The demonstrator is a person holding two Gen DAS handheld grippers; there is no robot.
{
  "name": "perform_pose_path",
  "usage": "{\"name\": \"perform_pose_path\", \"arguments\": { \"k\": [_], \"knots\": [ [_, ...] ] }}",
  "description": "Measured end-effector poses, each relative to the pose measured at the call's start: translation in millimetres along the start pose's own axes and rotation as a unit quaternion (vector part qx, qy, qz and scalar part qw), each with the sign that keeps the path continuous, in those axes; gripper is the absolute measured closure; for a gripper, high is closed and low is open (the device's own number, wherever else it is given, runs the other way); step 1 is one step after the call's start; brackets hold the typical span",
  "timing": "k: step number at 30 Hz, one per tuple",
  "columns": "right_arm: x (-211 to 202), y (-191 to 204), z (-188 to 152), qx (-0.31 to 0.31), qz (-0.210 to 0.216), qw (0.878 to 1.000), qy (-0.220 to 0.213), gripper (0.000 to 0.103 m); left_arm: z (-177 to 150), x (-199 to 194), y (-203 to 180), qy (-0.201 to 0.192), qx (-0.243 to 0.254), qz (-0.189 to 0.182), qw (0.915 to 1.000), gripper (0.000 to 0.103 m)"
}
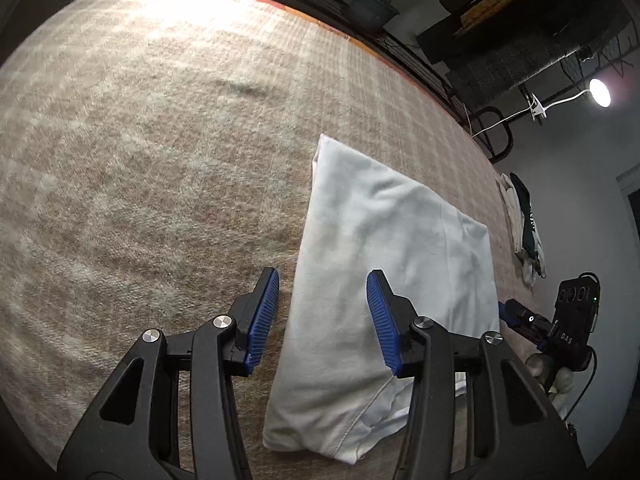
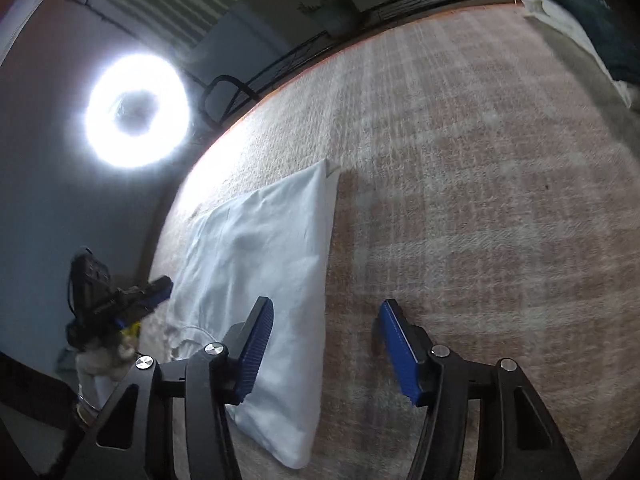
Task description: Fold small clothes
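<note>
A white garment (image 1: 384,264), folded into a narrow rectangle, lies flat on the beige woven blanket (image 1: 140,152). My left gripper (image 1: 324,320) is open and empty, hovering over the garment's near left edge. The garment also shows in the right wrist view (image 2: 272,264). My right gripper (image 2: 326,352) is open and empty, its jaws straddling the garment's right edge near the close corner. The right gripper is visible at the garment's far side in the left wrist view (image 1: 532,320), and the left gripper shows in the right wrist view (image 2: 140,296).
A pile of other clothes (image 1: 524,224) lies at the blanket's far right edge, also in the right wrist view (image 2: 580,24). A bright ring lamp (image 2: 138,110) and a small lamp (image 1: 599,92) shine beyond the edge. A plant pot (image 1: 370,4) stands behind.
</note>
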State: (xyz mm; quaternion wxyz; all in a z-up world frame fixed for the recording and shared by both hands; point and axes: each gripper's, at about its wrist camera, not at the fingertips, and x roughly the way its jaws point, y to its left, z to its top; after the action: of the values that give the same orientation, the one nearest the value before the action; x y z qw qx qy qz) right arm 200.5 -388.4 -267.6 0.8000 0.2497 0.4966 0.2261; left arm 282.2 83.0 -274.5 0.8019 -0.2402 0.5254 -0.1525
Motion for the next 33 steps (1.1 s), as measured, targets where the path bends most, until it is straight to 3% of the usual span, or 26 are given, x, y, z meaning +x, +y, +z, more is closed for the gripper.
{"name": "perform_pose_path", "arguments": {
  "k": [2, 5, 12, 14, 17, 19, 20, 22, 27, 33],
  "knots": [
    [2.9, -0.5, 1.6, 0.006, 0.011, 1.000, 0.001, 0.046, -0.1, 2.4, 0.2, 0.002, 0.002, -0.001, 1.0000, 0.056],
    [11.9, 1.0, 2.5, 0.016, 0.032, 0.999, 0.010, 0.056, 0.4, 2.0, 5.0, 0.002, -0.008, -0.010, 0.9999, 0.056],
    [26.3, 6.1, 4.4, 0.030, 0.059, 0.998, 0.013, 0.058, 5.6, 7.5, 5.5, 0.015, -0.022, -0.043, 0.9987, 0.056],
    [33.9, 10.7, 6.1, 0.035, 0.065, 0.997, 0.019, 0.061, 4.9, 11.4, -1.5, 0.017, -0.017, -0.042, 0.9988, 0.062],
    [40.4, 22.4, 9.6, 0.028, 0.050, 0.998, 0.018, 0.066, 3.4, 14.3, -10.9, 0.013, -0.004, -0.018, 0.9997, 0.085],
    [42.6, 26.2, 12.6, 0.028, 0.039, 0.999, 0.021, 0.084, 2.3, 14.8, -15.1, 0.009, 0.002, -0.010, 0.9999, 0.089],
    [43.8, 27.8, 14.8, 0.030, 0.039, 0.998, 0.023, 0.086, 1.2, 14.1, -19.2, 0.005, 0.009, -0.005, 0.9999, 0.093],
    [46.7, 34.2, 16.1, 0.023, 0.029, 0.999, 0.025, 0.092, -0.4, 11.3, -27.0, -0.004, 0.024, 0.005, 0.9997, 0.094],
    [46.6, 65.7, 20.6, -0.018, -0.013, 1.000, 0.014, 0.094, -5.1, -2.1, -51.6, -0.030, 0.065, 0.025, 0.9971, 0.096],
    [31.0, 97.8, 27.6, -0.063, -0.033, 0.997, -0.013, 0.095, -12.0, -19.3, -77.7, -0.050, 0.095, 0.018, 0.9941, 0.096]
  ]
}}
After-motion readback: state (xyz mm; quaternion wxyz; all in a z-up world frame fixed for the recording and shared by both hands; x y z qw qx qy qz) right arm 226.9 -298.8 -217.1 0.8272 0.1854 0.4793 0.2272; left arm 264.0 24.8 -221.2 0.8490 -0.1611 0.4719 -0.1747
